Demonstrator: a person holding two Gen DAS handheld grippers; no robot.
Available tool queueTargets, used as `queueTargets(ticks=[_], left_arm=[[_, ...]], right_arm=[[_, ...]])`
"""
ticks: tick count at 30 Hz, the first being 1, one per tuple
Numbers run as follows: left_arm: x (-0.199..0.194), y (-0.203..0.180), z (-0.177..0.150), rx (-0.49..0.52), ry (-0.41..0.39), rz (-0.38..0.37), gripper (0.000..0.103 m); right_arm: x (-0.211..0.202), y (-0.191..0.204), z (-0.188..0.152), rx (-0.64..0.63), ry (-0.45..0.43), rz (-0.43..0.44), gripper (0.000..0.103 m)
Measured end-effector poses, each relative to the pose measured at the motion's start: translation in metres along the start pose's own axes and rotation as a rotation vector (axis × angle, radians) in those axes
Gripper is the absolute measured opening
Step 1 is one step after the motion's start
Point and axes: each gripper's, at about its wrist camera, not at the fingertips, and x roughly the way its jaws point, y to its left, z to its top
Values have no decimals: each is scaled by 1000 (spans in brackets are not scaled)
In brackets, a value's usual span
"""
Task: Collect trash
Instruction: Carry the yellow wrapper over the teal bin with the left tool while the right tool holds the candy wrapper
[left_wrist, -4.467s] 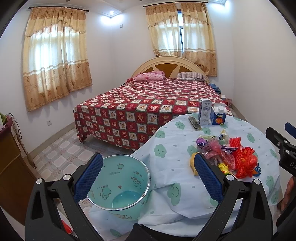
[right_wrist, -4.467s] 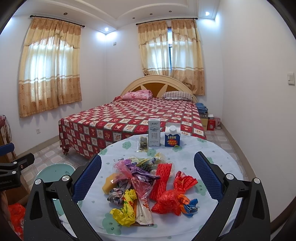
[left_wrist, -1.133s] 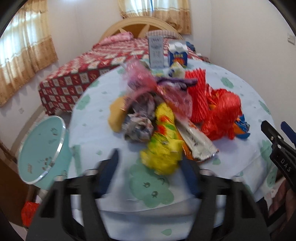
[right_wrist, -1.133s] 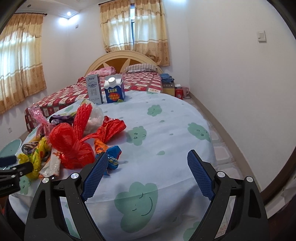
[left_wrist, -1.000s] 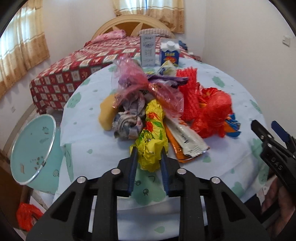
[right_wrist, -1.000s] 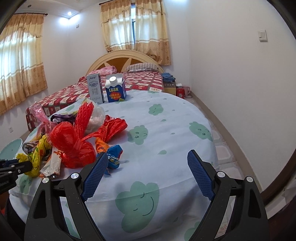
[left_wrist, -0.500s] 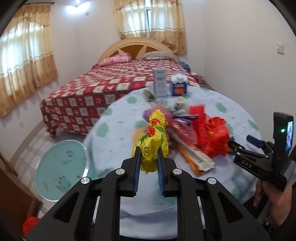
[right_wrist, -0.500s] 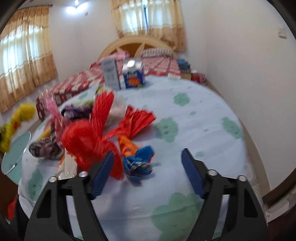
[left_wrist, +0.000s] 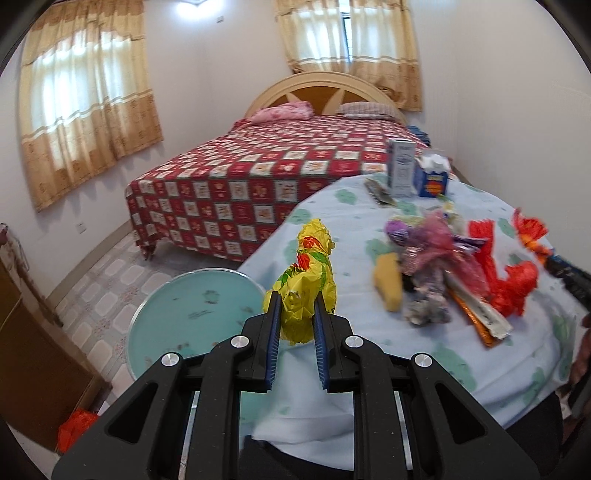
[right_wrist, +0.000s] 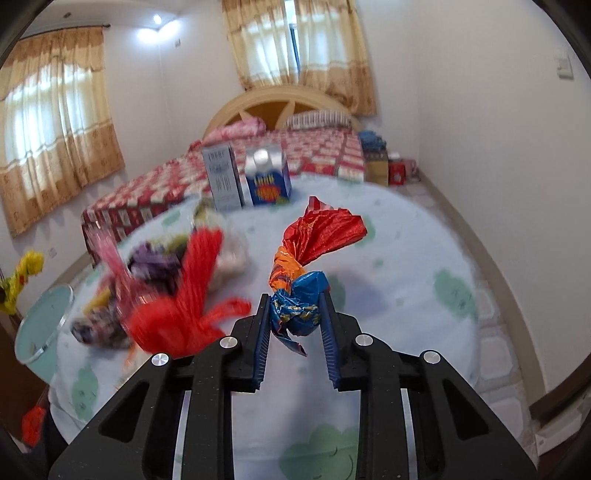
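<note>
The left gripper (left_wrist: 295, 314) is clamped on a yellow wrapper (left_wrist: 308, 284), which stands up from between its fingers, lifted off the table (left_wrist: 347, 218) at its near left edge. Just left of the wrapper and lower down sits the teal bin (left_wrist: 192, 317), on the floor against the table's side. The right gripper (right_wrist: 295, 314) is clamped on a blue wrapper (right_wrist: 301, 306) whose orange and red tail twists up and far from the fingers, above the tablecloth. To its left the remaining trash pile (right_wrist: 166, 291) lies blurred on the table; a red net bag (right_wrist: 184, 314) is its nearest piece. At the far edge stand a white carton (right_wrist: 223, 177) and a blue carton (right_wrist: 267, 177), side by side. Beyond them is the bed (left_wrist: 280, 162).
</note>
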Motion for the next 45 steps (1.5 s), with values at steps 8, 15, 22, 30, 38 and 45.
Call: queueTargets(ticks=[8,15,22,30,38,45], left_arm=[[2,31,0,-30,-3,59,17],[7,63,-4,-69,2,129,17],[7,87,-7,-91,-10,188,17],[12,112,-12,-119,5,234,17],[18,131,-19,-133,27,266,17],[22,140,-23,-138,41,292,17]], right_arm=[[-10,49,28,-75,-71,109,26],[-8,96,41,-143,-97,182,26],[-4,129,49,-185,-109,238,26],[3,173,47,-258,-108,309,26],[17,210,46,-313,-95,364,26],[32,235,43,-347,-71,407,26]])
